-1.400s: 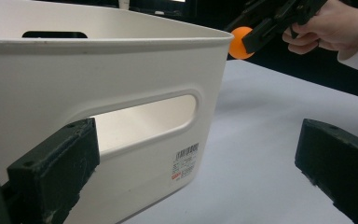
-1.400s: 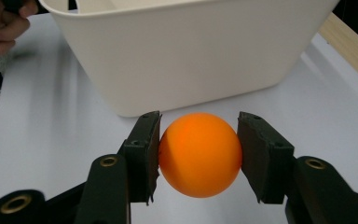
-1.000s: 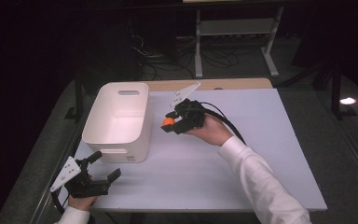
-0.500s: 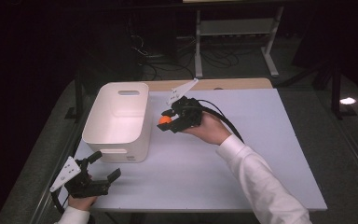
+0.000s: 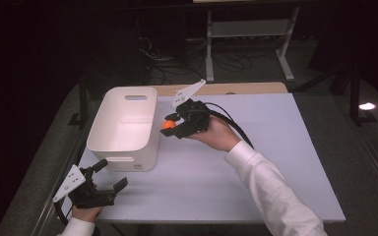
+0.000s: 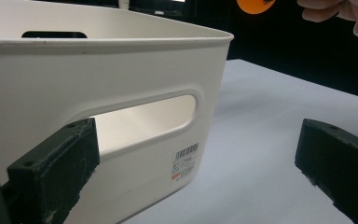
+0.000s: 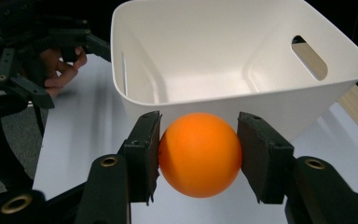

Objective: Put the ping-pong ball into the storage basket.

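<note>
An orange ball (image 7: 199,153) is clamped between the pads of my right gripper (image 7: 198,154); in the high view the ball (image 5: 168,125) hangs above the table just right of the white bin's rim (image 5: 153,118). The bin (image 7: 242,100) is empty, with a slot handle in each end wall. My left gripper (image 5: 107,177) rests near the table's front left corner, jaws open and empty, pointing at the bin's near wall (image 6: 121,140). In the left gripper view the ball (image 6: 255,5) shows at the top edge.
The white table (image 5: 275,147) extends right of the bin. A wooden strip (image 5: 236,88) runs along its far edge. Behind the table stand a metal rack (image 5: 246,34) and loose cables on a dark floor.
My right gripper has risen with the ball and moved slightly left toward the bin's rim. My left gripper has stayed in place.
</note>
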Tool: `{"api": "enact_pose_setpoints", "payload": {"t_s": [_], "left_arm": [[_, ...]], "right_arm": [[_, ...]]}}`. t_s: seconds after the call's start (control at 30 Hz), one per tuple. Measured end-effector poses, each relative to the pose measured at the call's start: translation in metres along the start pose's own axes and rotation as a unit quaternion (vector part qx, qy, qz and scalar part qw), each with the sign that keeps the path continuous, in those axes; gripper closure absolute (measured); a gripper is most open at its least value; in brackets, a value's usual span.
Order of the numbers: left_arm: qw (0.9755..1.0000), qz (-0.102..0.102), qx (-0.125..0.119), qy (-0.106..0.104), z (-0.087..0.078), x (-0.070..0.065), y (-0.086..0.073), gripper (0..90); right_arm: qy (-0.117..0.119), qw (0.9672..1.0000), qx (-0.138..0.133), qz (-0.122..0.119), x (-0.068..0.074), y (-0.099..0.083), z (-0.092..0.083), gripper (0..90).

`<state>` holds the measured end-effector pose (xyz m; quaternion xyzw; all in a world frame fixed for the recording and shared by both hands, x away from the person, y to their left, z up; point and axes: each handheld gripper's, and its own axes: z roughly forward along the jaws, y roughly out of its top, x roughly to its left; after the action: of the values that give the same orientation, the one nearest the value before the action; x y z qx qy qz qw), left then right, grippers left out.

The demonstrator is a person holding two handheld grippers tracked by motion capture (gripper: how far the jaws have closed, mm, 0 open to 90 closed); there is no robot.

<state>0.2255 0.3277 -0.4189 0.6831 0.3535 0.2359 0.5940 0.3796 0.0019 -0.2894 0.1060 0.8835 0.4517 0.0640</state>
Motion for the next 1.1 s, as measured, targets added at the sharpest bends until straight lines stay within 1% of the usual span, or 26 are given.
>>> {"api": "enact_pose_setpoints", "payload": {"t_s": [0.03, 0.1, 0.17, 0.2, 0.27, 0.3, 0.43, 0.47, 0.6, 0.63, 0.67, 0.7, 0.73, 0.8, 0.9, 0.93, 1.0, 1.03, 1.1], "left_arm": [[1.0, -0.003, -0.002, 0.0, 0.0, 0.0, 0.0, 0.0], [1.0, -0.002, 0.0, 0.001, 0.0, 0.0, 0.0, 0.0], [1.0, -0.004, 0.007, 0.002, -0.001, -0.001, 0.001, 0.0], [1.0, -0.004, 0.0, 0.0, 0.0, 0.0, 0.0, 0.0], [1.0, -0.004, -0.002, 0.0, 0.0, 0.0, 0.0, 0.0], [1.0, -0.003, -0.002, -0.001, 0.0, 0.0, 0.0, 0.0], [1.0, -0.005, -0.003, -0.001, -0.001, -0.001, 0.0, 0.0], [1.0, -0.005, -0.003, -0.001, -0.001, -0.001, 0.0, 0.0], [1.0, -0.004, -0.003, 0.0, 0.0, 0.0, 0.0, 0.0], [1.0, -0.004, -0.003, 0.0, 0.0, -0.001, 0.0, 0.0], [1.0, -0.004, -0.002, 0.0, 0.0, -0.001, 0.0, 0.0], [1.0, -0.004, -0.002, 0.0, 0.0, 0.0, 0.0, 0.0], [1.0, -0.004, -0.002, 0.0, 0.0, 0.0, 0.0, 0.0], [1.0, -0.004, -0.002, 0.0, 0.0, 0.0, 0.0, 0.0], [1.0, -0.005, -0.003, 0.0, 0.0, 0.0, 0.0, 0.0], [1.0, -0.004, -0.003, 0.0, 0.0, 0.0, 0.0, 0.0], [1.0, -0.004, -0.004, 0.001, -0.001, 0.0, 0.0, 0.0], [1.0, -0.004, -0.004, 0.001, -0.001, 0.0, 0.0, 0.0], [0.9999, -0.01, -0.004, 0.001, -0.001, -0.001, 0.0, 0.0]], "right_arm": [[0.0, 1.0, 0.002, -0.003, 0.0, 0.001, 0.0, 49.1], [0.002, 1.0, -0.001, -0.007, 0.001, 0.005, 0.002, 49.1], [0.003, 0.9999, -0.003, -0.013, 0.001, 0.008, 0.003, 49.1], [0.002, 0.9999, -0.003, -0.013, 0.002, 0.009, 0.003, 49.1], [0.003, 0.9999, -0.002, -0.015, 0.003, 0.012, 0.003, 49.1], [0.004, 0.9999, -0.003, -0.009, 0.005, 0.013, 0.003, 49.1], [0.002, 0.9997, -0.003, -0.023, 0.004, 0.016, 0.003, 49.1], [0.002, 0.9998, -0.006, -0.018, 0.005, 0.017, 0.003, 49.2], [0.003, 0.9999, -0.005, -0.016, 0.005, 0.018, 0.004, 49.2], [0.005, 1.0, -0.005, -0.006, 0.006, 0.019, 0.005, 49.2], [0.004, 0.9999, -0.004, -0.015, 0.005, 0.019, 0.006, 49.1], [0.005, 0.9998, -0.005, -0.016, 0.005, 0.02, 0.006, 49.2], [0.007, 0.9999, -0.005, -0.008, 0.006, 0.021, 0.007, 49.2], [0.007, 0.9998, -0.007, -0.016, 0.005, 0.023, 0.009, 49.2], [0.009, 0.9998, -0.006, -0.017, 0.005, 0.028, 0.011, 49.2], [0.011, 0.9998, -0.008, -0.011, 0.006, 0.029, 0.012, 49.2], [0.012, 0.9998, -0.008, -0.014, 0.007, 0.032, 0.013, 49.2], [0.017, 0.9998, -0.008, -0.006, 0.008, 0.033, 0.014, 49.2], [0.017, 0.9996, -0.005, -0.02, 0.006, 0.033, 0.018, 49.2]]}}
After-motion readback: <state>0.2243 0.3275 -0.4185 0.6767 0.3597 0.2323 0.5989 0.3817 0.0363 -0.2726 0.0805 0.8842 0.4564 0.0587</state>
